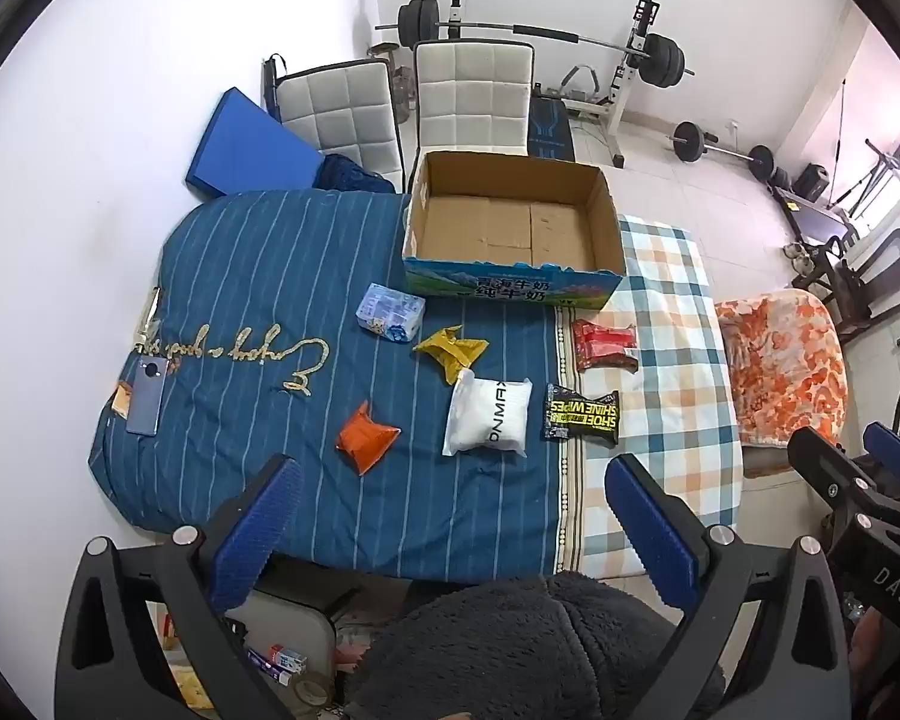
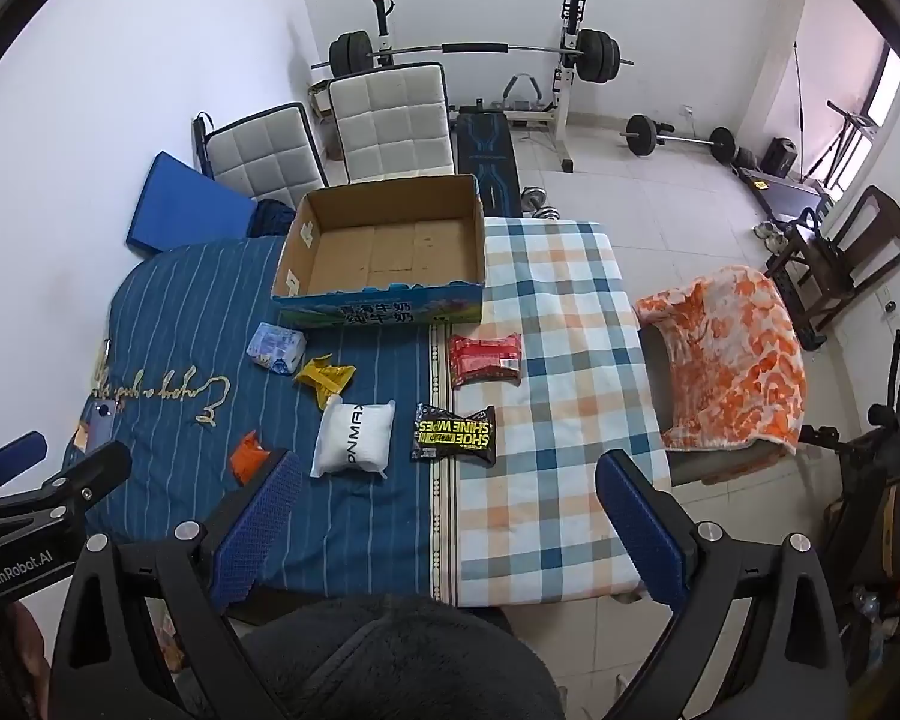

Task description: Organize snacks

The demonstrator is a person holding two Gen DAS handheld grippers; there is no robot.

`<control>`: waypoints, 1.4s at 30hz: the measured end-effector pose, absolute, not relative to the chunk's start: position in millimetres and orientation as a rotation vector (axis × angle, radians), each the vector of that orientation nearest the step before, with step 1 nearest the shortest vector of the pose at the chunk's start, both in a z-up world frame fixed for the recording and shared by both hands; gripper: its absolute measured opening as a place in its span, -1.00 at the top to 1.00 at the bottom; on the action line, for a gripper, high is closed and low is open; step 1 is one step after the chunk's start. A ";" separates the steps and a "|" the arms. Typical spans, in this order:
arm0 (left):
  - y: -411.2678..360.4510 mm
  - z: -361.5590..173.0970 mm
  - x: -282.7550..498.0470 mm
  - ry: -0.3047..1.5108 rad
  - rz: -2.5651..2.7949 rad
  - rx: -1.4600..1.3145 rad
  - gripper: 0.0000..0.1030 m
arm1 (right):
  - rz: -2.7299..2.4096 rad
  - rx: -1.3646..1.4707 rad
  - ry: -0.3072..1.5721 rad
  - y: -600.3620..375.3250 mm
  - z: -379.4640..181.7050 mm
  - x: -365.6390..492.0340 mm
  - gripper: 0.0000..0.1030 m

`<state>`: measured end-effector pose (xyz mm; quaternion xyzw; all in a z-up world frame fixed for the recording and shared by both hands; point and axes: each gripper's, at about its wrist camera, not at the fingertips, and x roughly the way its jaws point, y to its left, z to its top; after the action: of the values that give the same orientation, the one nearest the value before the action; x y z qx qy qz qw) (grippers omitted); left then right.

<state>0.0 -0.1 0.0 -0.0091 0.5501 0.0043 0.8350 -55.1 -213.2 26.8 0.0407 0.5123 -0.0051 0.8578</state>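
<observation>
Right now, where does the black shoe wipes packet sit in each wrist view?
Left wrist view: the black shoe wipes packet lies right of centre, on the seam between the blue striped cloth and the checked cloth.
Right wrist view: the packet lies near the centre, left of the seam.
Shared landmark: the white pouch is just left of it in both views.

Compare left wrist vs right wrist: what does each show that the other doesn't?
Left wrist only: the whole orange foil packet, unobstructed, and small boxes on the floor below the table edge.

Right wrist only: a chrome dumbbell on the floor behind the table, and the orange packet partly hidden behind its own finger.

Both: empty open cardboard box, white pouch, black wipes packet, both grippers open, holding nothing.
</observation>
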 end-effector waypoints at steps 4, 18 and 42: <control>-1.0 0.2 1.4 1.181 0.015 -0.016 -1.00 | -0.011 0.085 1.073 -213.5 29.4 -57.2 -0.95; 0.2 7.0 -3.2 1.146 0.008 -0.013 -1.00 | -0.016 0.073 1.056 -214.8 33.6 -65.3 -0.95; -2.4 10.6 -6.7 1.126 0.023 -0.014 -1.00 | -0.017 0.050 1.030 -207.4 44.2 -71.0 -0.95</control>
<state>-6.7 -2.4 10.6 -0.0066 0.5336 0.0109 0.8456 -71.0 -207.4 44.2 0.0238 0.4923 -0.0082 0.8701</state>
